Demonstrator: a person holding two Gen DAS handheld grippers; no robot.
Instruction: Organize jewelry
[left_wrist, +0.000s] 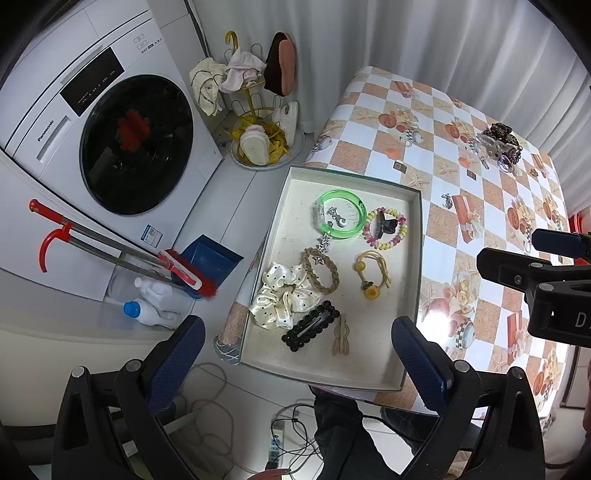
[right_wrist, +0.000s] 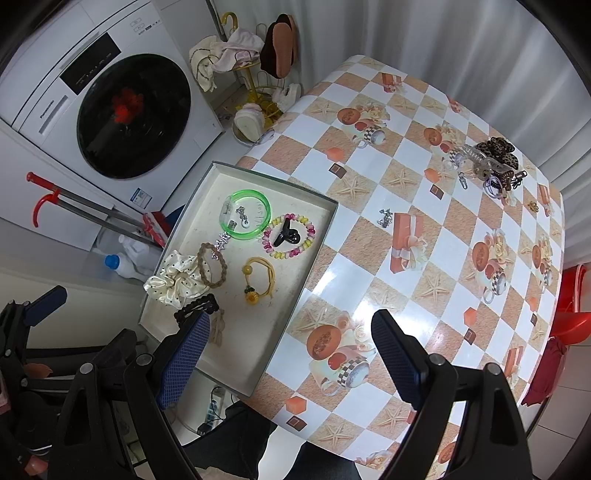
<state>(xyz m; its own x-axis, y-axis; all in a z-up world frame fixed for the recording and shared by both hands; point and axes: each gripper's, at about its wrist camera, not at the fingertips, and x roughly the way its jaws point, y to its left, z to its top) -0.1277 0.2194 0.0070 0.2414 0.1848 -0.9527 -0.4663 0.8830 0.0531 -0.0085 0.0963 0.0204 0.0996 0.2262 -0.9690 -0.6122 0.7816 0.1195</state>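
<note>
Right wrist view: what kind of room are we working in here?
Most likely a home laundry or utility corner. A front-loading washing machine stands by the table, with a broom and dustpan and detergent bottles on the floor beside it.

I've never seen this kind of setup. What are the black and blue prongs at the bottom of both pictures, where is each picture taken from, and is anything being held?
The prongs are the fingers of two hand-held grippers; a person carries one in each hand, and each has a camera looking along its fingers. One picture is from the left hand-held gripper, the other from the right hand-held gripper. Both are open and hold nothing. On the checkered table sits a shallow tray with a green bangle, a bead bracelet and a cream scrunchie. A pile of hair clips lies at the far side.
</note>
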